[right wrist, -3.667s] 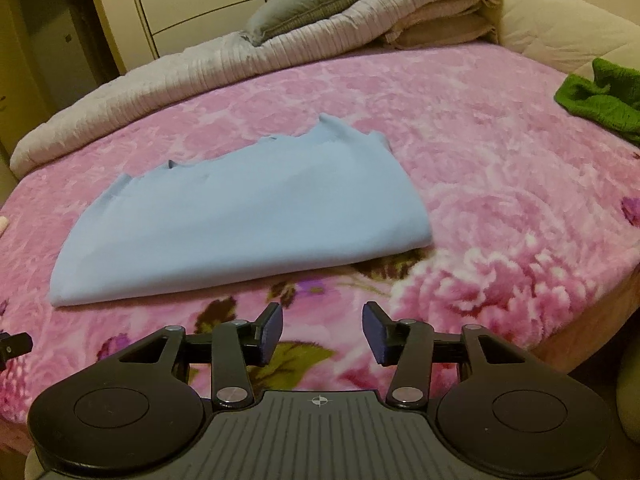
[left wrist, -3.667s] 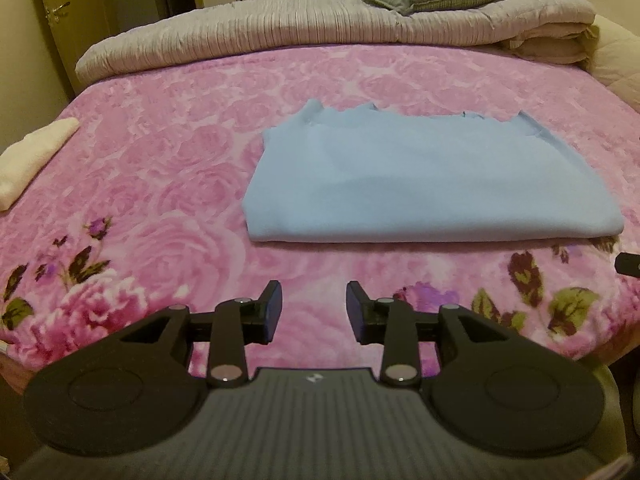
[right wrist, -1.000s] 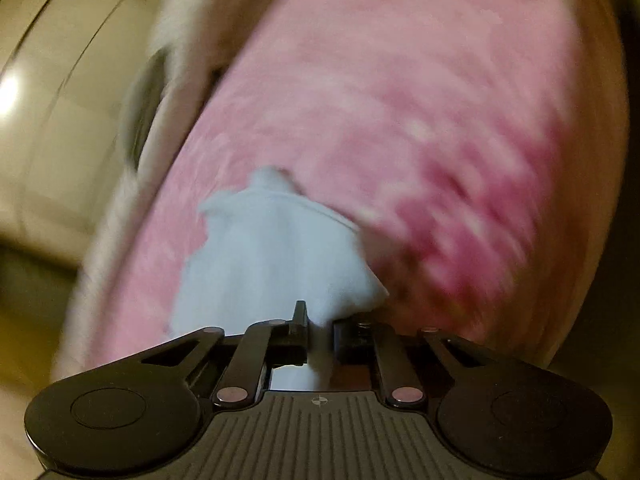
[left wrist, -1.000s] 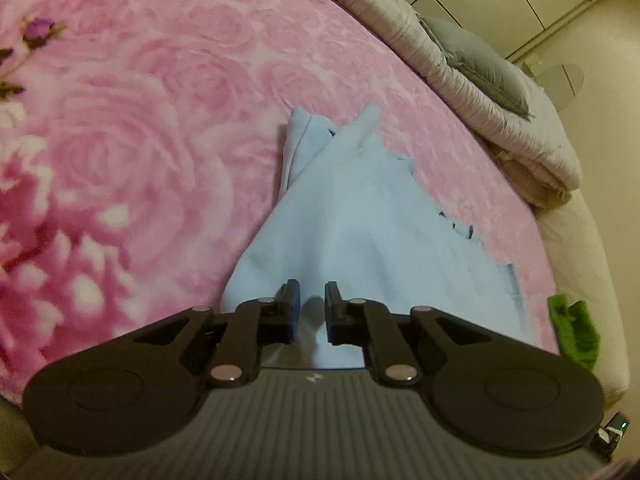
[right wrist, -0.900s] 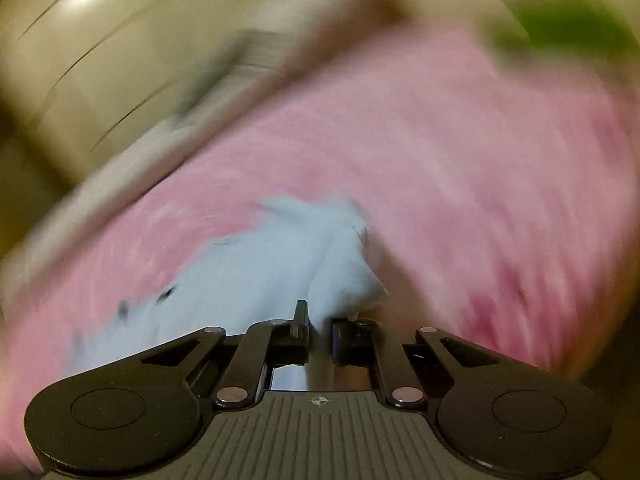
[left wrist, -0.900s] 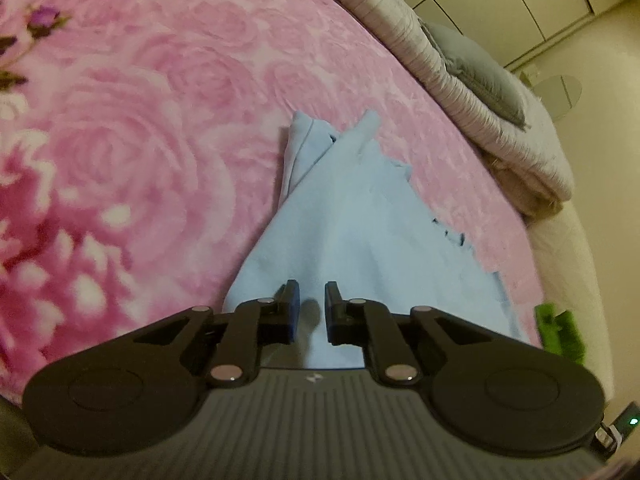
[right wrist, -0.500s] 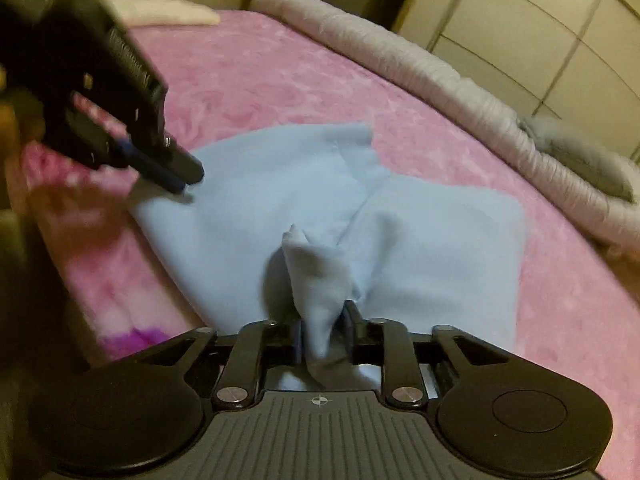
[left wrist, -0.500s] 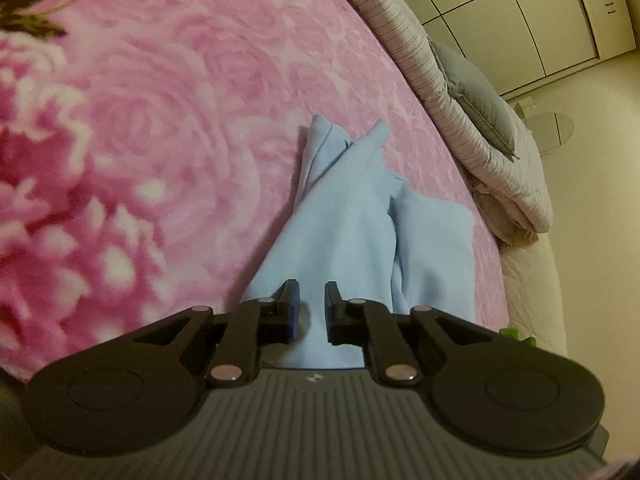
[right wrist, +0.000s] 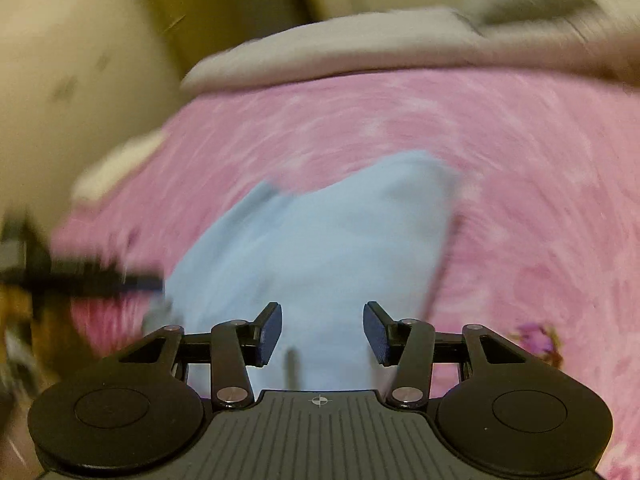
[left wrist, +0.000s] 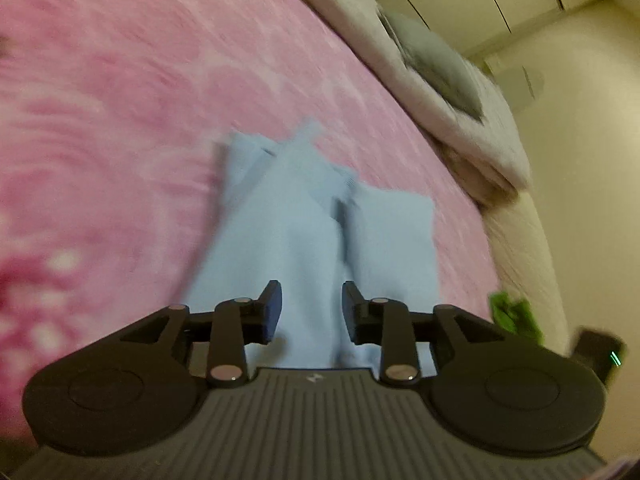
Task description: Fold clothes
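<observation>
A folded light blue garment (left wrist: 304, 232) lies on the pink floral bed (left wrist: 120, 120), its long axis running away from both tools toward the grey pillow (left wrist: 436, 64). The left tool (left wrist: 311, 306) and the right tool (right wrist: 322, 328) hover over its near end, jaws spread wide, holding nothing. No writing is readable.
</observation>
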A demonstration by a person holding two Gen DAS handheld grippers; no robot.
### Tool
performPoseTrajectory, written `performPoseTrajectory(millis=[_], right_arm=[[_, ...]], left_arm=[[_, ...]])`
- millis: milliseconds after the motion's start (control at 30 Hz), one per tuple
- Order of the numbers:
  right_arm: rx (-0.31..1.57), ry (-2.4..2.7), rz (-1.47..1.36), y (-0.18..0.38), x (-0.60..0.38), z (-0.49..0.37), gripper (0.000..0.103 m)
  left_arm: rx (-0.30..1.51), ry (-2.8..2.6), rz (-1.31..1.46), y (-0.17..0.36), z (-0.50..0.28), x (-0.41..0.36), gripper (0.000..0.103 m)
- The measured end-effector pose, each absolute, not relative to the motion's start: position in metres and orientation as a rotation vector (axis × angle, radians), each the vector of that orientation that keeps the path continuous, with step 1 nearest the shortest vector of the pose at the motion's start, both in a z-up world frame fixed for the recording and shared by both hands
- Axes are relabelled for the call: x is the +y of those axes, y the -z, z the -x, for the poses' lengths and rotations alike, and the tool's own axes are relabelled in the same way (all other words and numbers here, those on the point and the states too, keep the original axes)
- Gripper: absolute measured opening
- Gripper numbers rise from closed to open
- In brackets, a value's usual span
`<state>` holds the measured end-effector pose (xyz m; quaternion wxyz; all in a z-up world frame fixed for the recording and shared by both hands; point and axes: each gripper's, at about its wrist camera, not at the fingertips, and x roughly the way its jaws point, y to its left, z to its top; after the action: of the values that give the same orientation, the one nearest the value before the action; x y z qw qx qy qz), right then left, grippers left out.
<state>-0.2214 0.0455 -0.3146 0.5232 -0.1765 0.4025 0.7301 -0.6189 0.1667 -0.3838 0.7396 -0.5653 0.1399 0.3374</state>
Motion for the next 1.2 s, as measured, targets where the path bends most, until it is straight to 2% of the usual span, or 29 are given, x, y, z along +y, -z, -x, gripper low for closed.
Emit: performPoseTrajectory(millis=[167,400,433,500,533,633,800,900,1200], right_arm=[[1.247,-1.732,0.217,0.341,0.106,0.168,0.049],[1.334,-1.745,0.155,0.366,0.105,0.164,0.049],[1.347,-1.746,0.146,0.369,0.105,0.163,0.049],[1.371,-1.75,0.128,0.376,0.105,0.162,0.048],[1.384,-1.751,0.119,0.38,0.105,0.162,0.047],[1.415,-1.756,0.099,0.388,0.105,0.161,0.04],[1.373,-1.81,0.189,0.366,0.116,0.193,0.037],[1.312,-1.848,0.308,0.359,0.123,0.23,0.036],[1.177,-1.882,0.507,0.369,0.132,0.299,0.036]], left_arm=[[0.309,-0.627,1.354,0.411,0.582,0.205,0.028],[0.329,-0.54,1.364,0.428,0.549,0.228,0.029],[0.336,-0.524,1.358,0.429,0.545,0.229,0.027],[0.361,-0.503,1.332,0.429,0.539,0.227,0.019],[0.367,-0.506,1.312,0.429,0.539,0.225,0.009],[0.341,-0.52,1.28,0.421,0.546,0.222,0.004],[0.277,-0.582,1.119,0.372,0.578,0.22,0.004],[0.308,-0.637,1.085,0.365,0.602,0.218,0.004],[0.308,-0.702,1.162,0.4,0.635,0.215,0.004]])
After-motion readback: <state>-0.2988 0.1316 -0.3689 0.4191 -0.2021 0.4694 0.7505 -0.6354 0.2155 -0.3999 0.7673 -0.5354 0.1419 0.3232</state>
